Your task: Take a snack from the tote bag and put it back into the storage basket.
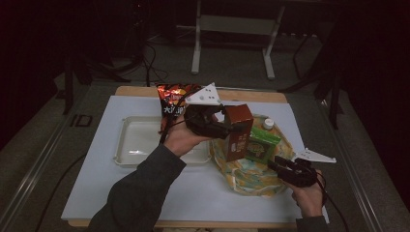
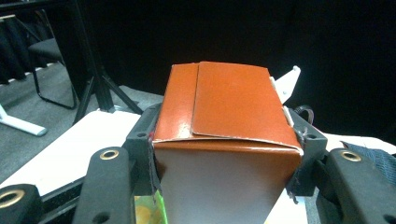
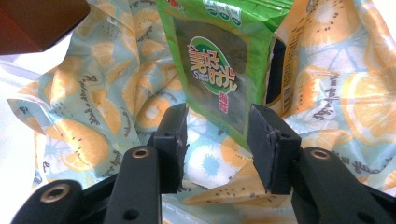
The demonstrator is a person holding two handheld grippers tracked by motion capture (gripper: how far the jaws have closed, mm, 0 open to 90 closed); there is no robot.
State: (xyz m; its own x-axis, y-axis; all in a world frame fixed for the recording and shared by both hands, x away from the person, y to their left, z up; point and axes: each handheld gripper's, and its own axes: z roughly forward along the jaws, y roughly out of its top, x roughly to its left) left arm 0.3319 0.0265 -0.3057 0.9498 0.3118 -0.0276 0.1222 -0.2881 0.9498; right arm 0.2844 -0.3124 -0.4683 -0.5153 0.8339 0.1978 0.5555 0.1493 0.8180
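The brown box (image 1: 238, 131) is held upright in the left gripper (image 1: 227, 129), above the cloth bag (image 1: 251, 176). The green packet (image 3: 219, 65) is seen just ahead of the right gripper (image 3: 217, 140), whose jaws are open.

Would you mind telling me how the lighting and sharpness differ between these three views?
High view: dim, dark surroundings, white table brightest. Left gripper view: the brown carton sharp with mild glare, black backdrop. Right gripper view: brightly lit, the green packet shows glare, and the near jaws look soft.

Dim room; grey carpet floor (image 1: 232, 67); white frame legs (image 1: 196, 48) behind.
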